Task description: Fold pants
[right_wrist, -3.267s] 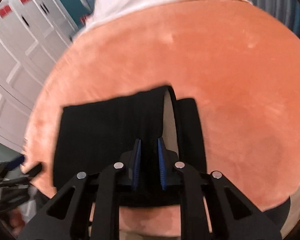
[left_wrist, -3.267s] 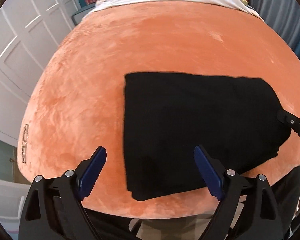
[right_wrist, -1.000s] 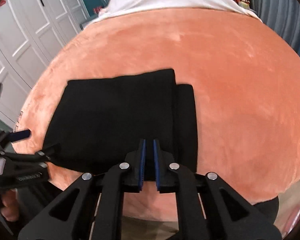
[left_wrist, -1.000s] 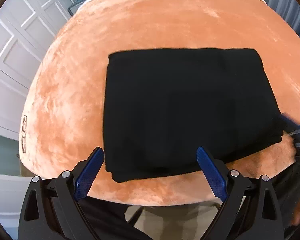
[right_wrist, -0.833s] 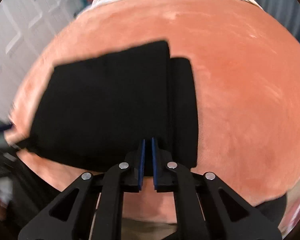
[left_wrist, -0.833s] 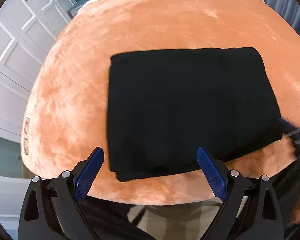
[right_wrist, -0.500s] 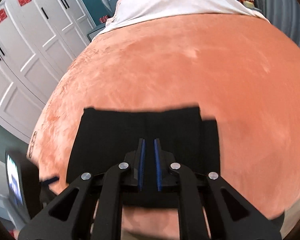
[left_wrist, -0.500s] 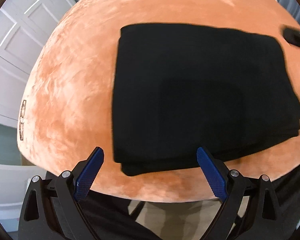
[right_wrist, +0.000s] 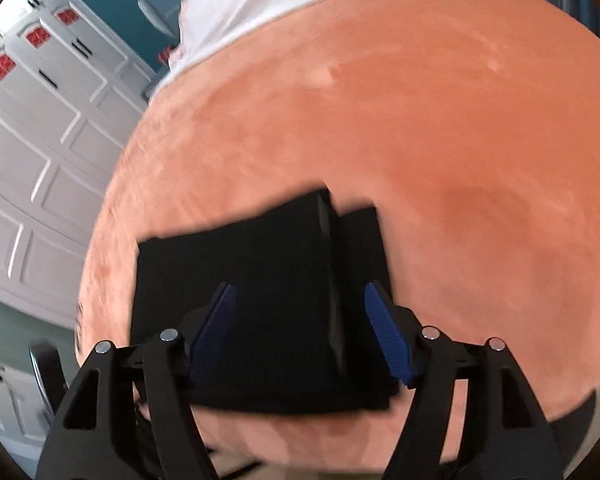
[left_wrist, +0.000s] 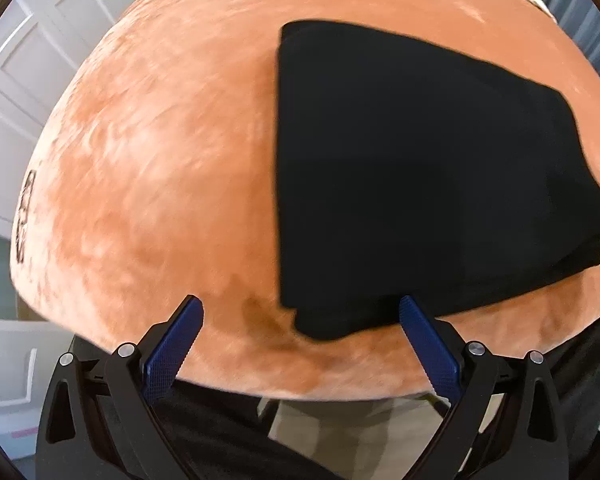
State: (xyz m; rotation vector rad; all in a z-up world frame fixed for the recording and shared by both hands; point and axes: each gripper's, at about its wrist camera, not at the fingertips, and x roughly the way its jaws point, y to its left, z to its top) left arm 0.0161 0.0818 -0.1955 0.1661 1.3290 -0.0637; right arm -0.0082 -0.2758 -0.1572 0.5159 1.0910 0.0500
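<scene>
Orange plush bedding (right_wrist: 460, 128) fills both views, white cupboard doors (right_wrist: 40, 120) at its edge. Half a second ago the right gripper (right_wrist: 300, 332) had its jaws nearly together; now they stand wide apart, empty, low over the black pants (left_wrist: 420, 168), which lie as a compact folded stack near the bed's front edge, so the fold looks finished. The left gripper (left_wrist: 300, 340) hovers open just off the stack's near-left corner.
</scene>
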